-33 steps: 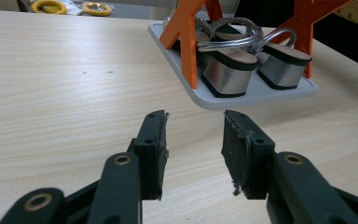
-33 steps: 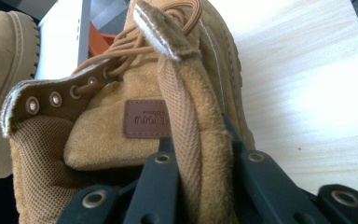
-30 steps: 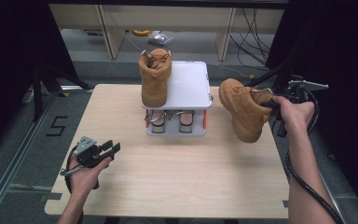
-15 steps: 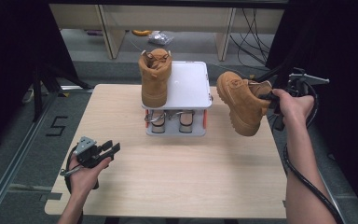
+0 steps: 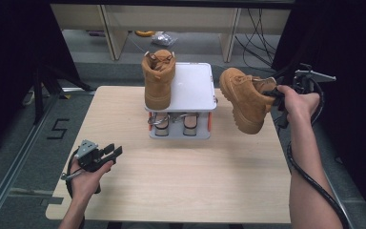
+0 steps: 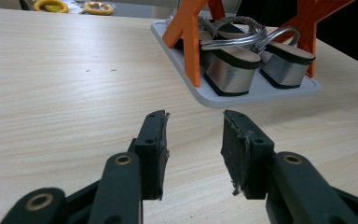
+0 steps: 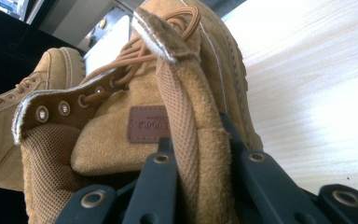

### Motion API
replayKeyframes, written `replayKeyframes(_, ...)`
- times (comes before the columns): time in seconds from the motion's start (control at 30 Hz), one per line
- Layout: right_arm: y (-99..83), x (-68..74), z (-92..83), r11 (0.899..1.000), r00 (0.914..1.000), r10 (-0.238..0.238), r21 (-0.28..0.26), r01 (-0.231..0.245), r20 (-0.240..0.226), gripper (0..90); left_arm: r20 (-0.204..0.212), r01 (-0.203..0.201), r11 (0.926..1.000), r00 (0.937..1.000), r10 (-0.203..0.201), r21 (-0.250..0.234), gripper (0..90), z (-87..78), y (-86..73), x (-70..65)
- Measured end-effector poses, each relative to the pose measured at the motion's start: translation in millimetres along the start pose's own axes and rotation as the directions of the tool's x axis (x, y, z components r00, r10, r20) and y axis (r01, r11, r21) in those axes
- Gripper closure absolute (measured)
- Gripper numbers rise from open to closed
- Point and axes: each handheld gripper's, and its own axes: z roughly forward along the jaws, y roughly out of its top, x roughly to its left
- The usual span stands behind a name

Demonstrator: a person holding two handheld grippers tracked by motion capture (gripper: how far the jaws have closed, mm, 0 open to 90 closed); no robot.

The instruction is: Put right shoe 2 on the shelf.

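High view: the right gripper clamps a tan boot by its collar, in the air above the bench's right edge. A second boot stands on the white rack at the far edge; grey floor surrounds the bench.

Left gripper view: the left gripper is open and empty above the bench.

Right gripper view: jaws pinch the boot collar.

A: The held boot looks like matt tan suede, fuzzy nap, with a mesh cloth lining and shiny metal eyelets. The other boot on the rack looks the same.

B: Yep. The table is pale wood grain, smooth, slight sheen. The rack has a smooth white plastic top and orange plastic legs. The sandals underneath have brushed silvery heels. The left tool is matt black plastic, with worn rough pads.
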Motion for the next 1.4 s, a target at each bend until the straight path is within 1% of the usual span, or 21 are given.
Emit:
replayKeyframes(0.03, 0.0, 1.6, 0.2, 1.0, 1.0, -0.003, 0.0, 0.003, 0.005, 82.1, 0.0, 0.002, 1.0, 1.0, -0.002, -0.003, 59.6, 0.0, -0.1, 0.2)
replayKeyframes(0.07, 1.4, 0.9, -1.0, 0.999, 0.9991, -0.036, 0.008, 0.036, 0.025, 82.1, 0.0, 0.002, 1.0, 1.0, -0.002, -0.003, 59.6, 0.0, -0.1, 0.3)
replayKeyframes(0.1, 1.2, 2.5, -0.6, 1.0, 0.9997, -0.015, 0.015, 0.015, 0.019, 82.1, 0.0, 0.002, 1.0, 1.0, -0.002, -0.004, 59.6, -0.1, -0.2, 0.5)
replayKeyframes(0.2, 2.2, 5.6, 0.1, 1.0, 1.0, 0.002, 0.001, -0.002, 0.005, 82.1, -0.003, 0.001, 1.0, 1.0, -0.001, -0.002, 59.7, -0.4, -0.3, 1.2)
replayKeyframes(0.23, 2.3, 4.4, -0.1, 1.0, 0.9998, -0.017, -0.003, 0.017, -0.006, 82.1, -0.003, 0.002, 1.0, 1.0, -0.002, -0.002, 59.7, -0.3, -0.5, 1.2)
replayKeyframes(0.33, 3.2, 7.5, 0.4, 1.0, 0.9999, -0.01, -0.014, 0.01, -0.002, 82.1, -0.003, 0.002, 1.0, 1.0, -0.002, -0.001, 59.7, -0.1, -0.7, 1.1)
replayKeyframes(0.37, 3.7, 9.2, 0.5, 1.0, 0.9998, 0.012, -0.009, -0.012, -0.018, 82.1, -0.002, 0.002, 1.0, 1.0, -0.002, 0.0, 59.7, 0.0, -0.8, 0.9)
replayKeyframes(0.4, 4.3, 11.6, 0.4, 1.0, 1.0, 0.0, -0.016, 0.0, 0.005, 82.0, -0.002, 0.0, 1.0, 1.0, 0.0, 0.002, 59.7, 0.1, -0.9, 0.9)
replayKeyframes(0.43, 4.4, 12.1, 1.0, 1.0, 0.9999, -0.003, -0.027, 0.002, -0.015, 82.0, -0.002, 0.0, 1.0, 1.0, 0.0, 0.002, 59.7, 0.1, -0.9, 0.9)
replayKeyframes(0.47, 4.2, 12.1, -0.2, 1.0, 0.9998, -0.015, -0.012, 0.015, -0.017, 82.0, -0.003, 0.0, 1.0, 1.0, 0.0, 0.001, 59.7, 0.1, -1.0, 0.9)
replayKeyframes(0.5, 5.0, 13.2, 0.2, 0.999, 0.9993, -0.023, -0.025, 0.022, -0.028, 81.9, -0.003, 0.002, 1.0, 1.0, -0.002, 0.0, 59.7, 0.1, -1.0, 0.9)
replayKeyframes(0.6, 5.9, 18.3, 0.8, 1.0, 0.9997, -0.007, -0.031, 0.007, -0.023, 81.8, -0.004, 0.002, 1.0, 1.0, -0.002, -0.001, 59.7, 0.0, -1.2, 0.8)
replayKeyframes(0.77, 7.1, 23.6, 1.6, 0.999, 0.9996, -0.005, -0.034, 0.004, -0.029, 81.7, -0.003, 0.003, 1.0, 1.0, -0.003, 0.0, 59.6, 0.1, -1.3, 0.9)
replayKeyframes(0.83, 7.5, 25.1, 1.8, 0.999, 0.9994, -0.015, -0.034, 0.014, -0.032, 81.7, -0.003, 0.003, 1.0, 1.0, -0.003, 0.0, 59.6, 0.1, -1.3, 0.9)
replayKeyframes(1.0, 8.1, 28.1, 3.7, 0.999, 0.9991, -0.018, -0.043, 0.016, -0.037, 81.6, -0.004, 0.003, 1.0, 1.0, -0.003, 0.0, 59.5, -0.4, -1.6, 1.3)
replayKeyframes(1.03, 8.6, 30.8, 3.4, 1.0, 0.9991, 0.004, -0.031, -0.005, -0.042, 81.6, -0.006, 0.004, 1.0, 1.0, -0.004, 0.0, 59.6, -0.3, -1.6, 1.5)
replayKeyframes(1.13, 9.2, 31.7, 3.9, 0.999, 0.9989, -0.006, -0.035, 0.005, -0.046, 81.6, -0.006, 0.006, 1.0, 1.0, -0.006, 0.0, 59.7, -0.3, -1.7, 1.6)
replayKeyframes(1.17, 9.5, 33.8, 4.5, 0.999, 0.999, -0.018, -0.04, 0.017, -0.04, 81.6, -0.005, 0.004, 1.0, 1.0, -0.004, 0.001, 59.7, -0.2, -1.8, 1.5)
replayKeyframes(1.2, 9.6, 35.2, 4.5, 0.999, 0.999, -0.011, -0.04, 0.009, -0.044, 81.6, -0.005, 0.004, 1.0, 1.0, -0.004, 0.001, 59.6, -0.2, -1.8, 1.5)
replayKeyframes(1.23, 10.0, 35.6, 4.5, 0.999, 0.9988, -0.022, -0.038, 0.02, -0.043, 81.6, -0.006, 0.004, 1.0, 1.0, -0.004, 0.001, 59.7, -0.3, -1.8, 1.5)
replayKeyframes(1.4, 9.9, 41.2, 6.6, 0.999, 0.9984, -0.017, -0.042, 0.015, -0.054, 81.5, -0.008, 0.005, 1.0, 1.0, -0.005, 0.0, 59.7, -0.8, -1.7, 2.0)
